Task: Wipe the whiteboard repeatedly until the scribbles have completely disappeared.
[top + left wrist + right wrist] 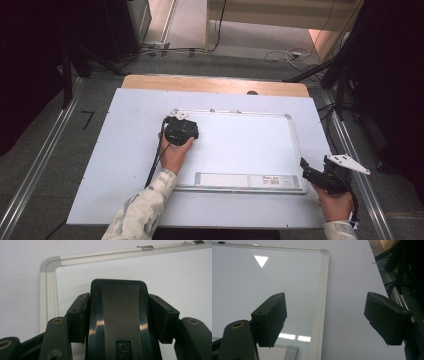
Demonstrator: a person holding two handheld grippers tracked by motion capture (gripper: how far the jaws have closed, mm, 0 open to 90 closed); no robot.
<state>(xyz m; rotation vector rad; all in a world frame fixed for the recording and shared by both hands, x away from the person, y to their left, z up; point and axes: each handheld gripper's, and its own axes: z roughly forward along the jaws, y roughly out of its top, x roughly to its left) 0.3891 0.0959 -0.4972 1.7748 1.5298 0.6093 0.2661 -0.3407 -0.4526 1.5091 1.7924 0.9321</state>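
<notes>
The left gripper (122,322) is clamping an eraser (120,315) near the whiteboard's (240,145) top-left corner; the right gripper (327,320) is gaping over its right edge.

Light falls evenly from overhead on the pale whiteboard (240,145), while the room around it sinks into black. A triangular glare and two bright patches gleam on it. Nearby tongs look soft, slightly blurred.

A: Any text readable?
B: Raised letters, partly cut off, are seen on the black eraser (120,322), low in the left gripper view; not legible. A barcode label on the whiteboard tray (249,181) is too small.
</notes>
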